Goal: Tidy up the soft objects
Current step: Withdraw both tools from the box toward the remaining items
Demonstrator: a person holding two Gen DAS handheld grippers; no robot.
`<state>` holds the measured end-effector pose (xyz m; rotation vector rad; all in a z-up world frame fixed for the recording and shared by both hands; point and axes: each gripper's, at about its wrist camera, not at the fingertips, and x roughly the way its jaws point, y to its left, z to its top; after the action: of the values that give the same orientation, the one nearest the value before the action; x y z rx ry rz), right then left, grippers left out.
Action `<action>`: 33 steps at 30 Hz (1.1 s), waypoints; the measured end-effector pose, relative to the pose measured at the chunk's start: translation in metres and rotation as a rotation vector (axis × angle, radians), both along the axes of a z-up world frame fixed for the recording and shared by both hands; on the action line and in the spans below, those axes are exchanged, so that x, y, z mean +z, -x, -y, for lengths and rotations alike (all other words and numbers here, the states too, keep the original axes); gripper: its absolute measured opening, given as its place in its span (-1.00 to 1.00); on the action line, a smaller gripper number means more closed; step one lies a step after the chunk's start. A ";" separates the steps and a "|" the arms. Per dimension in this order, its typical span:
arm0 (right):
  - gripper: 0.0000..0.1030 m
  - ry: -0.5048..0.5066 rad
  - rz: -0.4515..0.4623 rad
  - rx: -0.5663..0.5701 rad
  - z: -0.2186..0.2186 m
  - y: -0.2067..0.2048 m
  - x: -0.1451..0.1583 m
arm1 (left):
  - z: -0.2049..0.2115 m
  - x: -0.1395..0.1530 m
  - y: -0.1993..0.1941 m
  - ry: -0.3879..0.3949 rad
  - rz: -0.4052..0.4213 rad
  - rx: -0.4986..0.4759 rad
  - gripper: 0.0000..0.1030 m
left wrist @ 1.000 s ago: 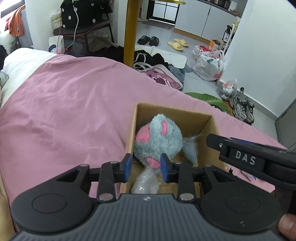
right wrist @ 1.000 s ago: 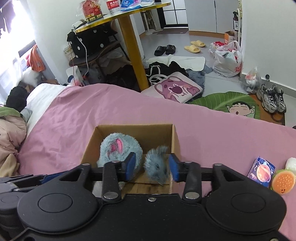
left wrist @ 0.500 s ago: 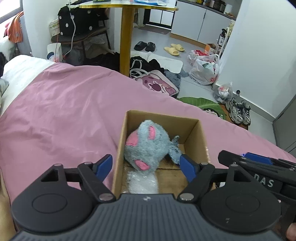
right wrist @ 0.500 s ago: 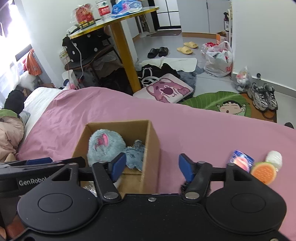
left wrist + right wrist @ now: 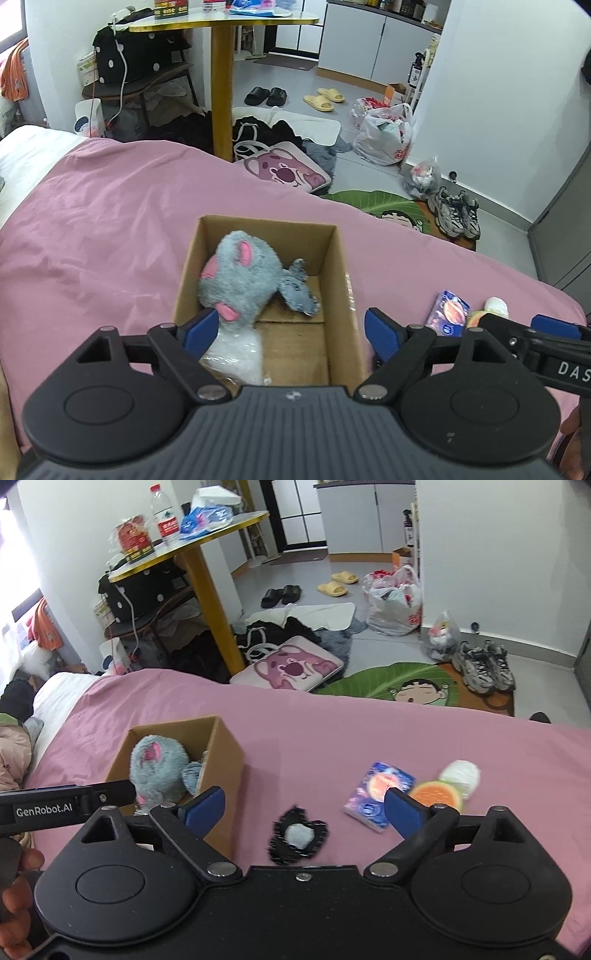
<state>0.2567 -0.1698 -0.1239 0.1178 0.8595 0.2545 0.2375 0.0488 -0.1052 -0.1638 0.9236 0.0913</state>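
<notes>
A cardboard box [image 5: 340,258] [image 5: 227,757] sits on the pink bedspread [image 5: 92,240]. Inside it lies a grey plush toy with pink ears [image 5: 240,277] [image 5: 155,764] beside a clear plastic bag [image 5: 236,350]. My left gripper [image 5: 291,328] is open above the box's near edge, holding nothing. My right gripper [image 5: 304,805] is open to the right of the box, above a black-and-grey fuzzy piece [image 5: 297,836]. Further right lie a blue packet [image 5: 378,794], a burger-shaped squishy [image 5: 437,794] and a white round soft object [image 5: 461,773].
Beyond the bed's far edge stand a yellow-legged table [image 5: 214,602], a pink cushion bag [image 5: 295,664], a green leaf mat [image 5: 406,686], shoes [image 5: 484,668] and plastic bags [image 5: 395,602]. A hand [image 5: 18,897] grips the left tool.
Both grippers opened and let go of the grey plush, which now rests in the box. The left pulled back and up; the right swung to the right over the loose items.
</notes>
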 end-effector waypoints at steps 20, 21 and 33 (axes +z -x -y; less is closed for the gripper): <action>0.98 -0.102 0.037 -0.140 0.095 0.016 -0.005 | 0.071 0.010 0.011 -0.001 0.045 -0.048 0.73; 1.00 -0.114 0.043 -0.149 0.100 0.017 -0.008 | 0.075 0.011 0.012 -0.004 0.050 -0.049 0.82; 1.00 -0.183 0.016 -0.191 0.129 0.024 -0.045 | 0.111 -0.011 0.007 -0.040 0.023 -0.067 0.89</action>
<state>0.2326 -0.2986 -0.1685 0.3664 0.8020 0.1542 0.2308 -0.0622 -0.1165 -0.0964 0.9033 0.0456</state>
